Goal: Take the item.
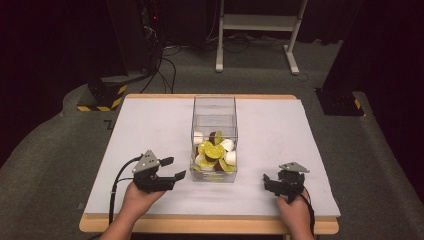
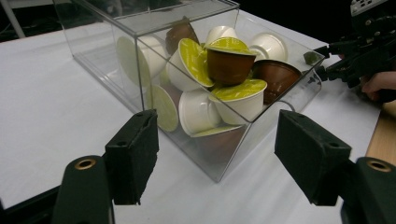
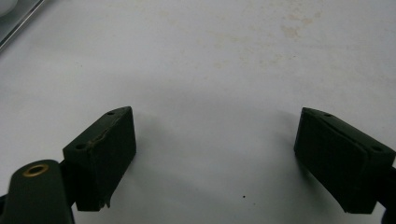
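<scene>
Clear box (image 1: 214, 131) of coffee pods (image 1: 214, 152) mid-counter, long axis 12-to-6; left gripper (image 1: 170, 168) fingers spread, empty, box at its 2 o'clock, nearer; right gripper (image 1: 268, 181) spread, empty, box at 10

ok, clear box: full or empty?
Partly full. The clear box holds a heap of coffee capsules piled at the end nearest the person; the far end is bare. Whether it has a lid, cannot tell.
</scene>
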`<state>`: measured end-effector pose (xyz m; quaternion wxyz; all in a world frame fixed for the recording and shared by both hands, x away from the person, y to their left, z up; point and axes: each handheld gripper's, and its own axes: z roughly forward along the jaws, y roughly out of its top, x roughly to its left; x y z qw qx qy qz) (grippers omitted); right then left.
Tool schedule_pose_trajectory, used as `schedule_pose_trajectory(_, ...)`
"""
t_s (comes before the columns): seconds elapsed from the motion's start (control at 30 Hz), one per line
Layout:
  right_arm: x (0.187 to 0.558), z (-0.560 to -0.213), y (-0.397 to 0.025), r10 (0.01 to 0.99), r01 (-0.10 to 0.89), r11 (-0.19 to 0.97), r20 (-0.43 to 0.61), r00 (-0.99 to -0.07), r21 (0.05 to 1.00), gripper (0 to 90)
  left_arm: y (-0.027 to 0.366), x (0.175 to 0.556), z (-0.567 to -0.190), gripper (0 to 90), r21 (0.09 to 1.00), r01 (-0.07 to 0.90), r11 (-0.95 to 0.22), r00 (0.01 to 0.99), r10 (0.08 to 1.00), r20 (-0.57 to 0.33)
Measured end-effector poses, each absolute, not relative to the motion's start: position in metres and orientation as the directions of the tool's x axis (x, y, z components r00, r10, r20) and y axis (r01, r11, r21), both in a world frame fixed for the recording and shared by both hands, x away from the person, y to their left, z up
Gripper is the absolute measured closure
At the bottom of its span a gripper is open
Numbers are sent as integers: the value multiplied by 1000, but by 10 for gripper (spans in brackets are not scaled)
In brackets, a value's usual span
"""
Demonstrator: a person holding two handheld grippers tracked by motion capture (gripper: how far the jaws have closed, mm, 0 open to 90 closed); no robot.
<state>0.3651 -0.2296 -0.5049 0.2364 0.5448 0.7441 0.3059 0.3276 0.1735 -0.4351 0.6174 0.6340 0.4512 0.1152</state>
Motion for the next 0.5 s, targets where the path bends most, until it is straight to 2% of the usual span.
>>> schedule_pose_trajectory(0.5,365,-505,-230,955,666,219,-18,-295,713,128,161,335,-426,298,885,440,155,588,695,-414)
